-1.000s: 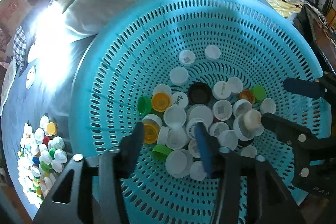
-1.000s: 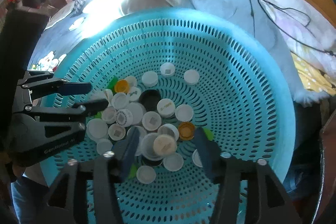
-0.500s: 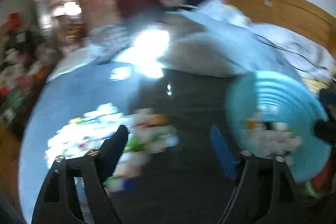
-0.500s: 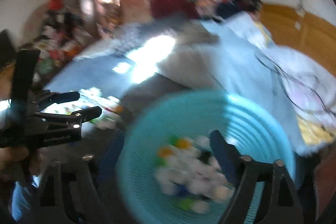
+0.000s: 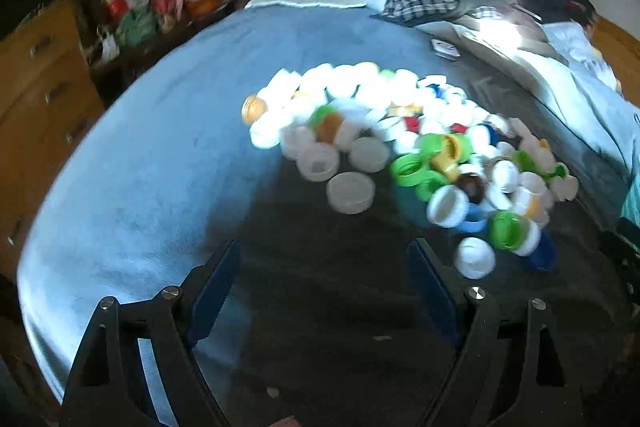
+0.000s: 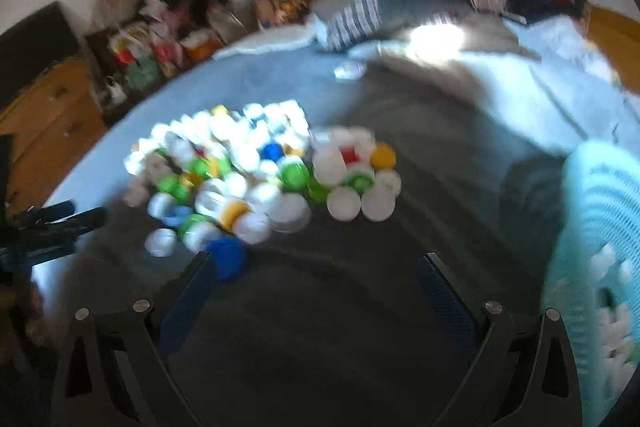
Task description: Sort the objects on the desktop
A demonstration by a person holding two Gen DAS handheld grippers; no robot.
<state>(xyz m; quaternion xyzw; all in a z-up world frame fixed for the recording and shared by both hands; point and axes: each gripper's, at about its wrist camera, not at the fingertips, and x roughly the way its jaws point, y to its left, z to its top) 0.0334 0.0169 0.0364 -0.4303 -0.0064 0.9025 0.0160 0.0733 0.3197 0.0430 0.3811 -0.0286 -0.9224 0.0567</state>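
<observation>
left gripper [image 5: 322,259] and right gripper [image 6: 316,273] both have fingers apart, holding nothing. bottle caps [image 5: 400,139] lie heaped on the blue bed [image 5: 160,155] toward 12 o'clock. the teal basket [image 6: 596,227], blurred, is cut off at 3 o'clock.

I see smooth plastic bottle caps [image 5: 400,143], some glossy, on a matt blue cloth bedspread [image 5: 168,155]. Perforated turquoise plastic basket [image 6: 596,227] at rt. My left tool [image 5: 322,259] is matt black plastic w/ shiny metal screws. Wood dresser [image 5: 36,75].
</observation>
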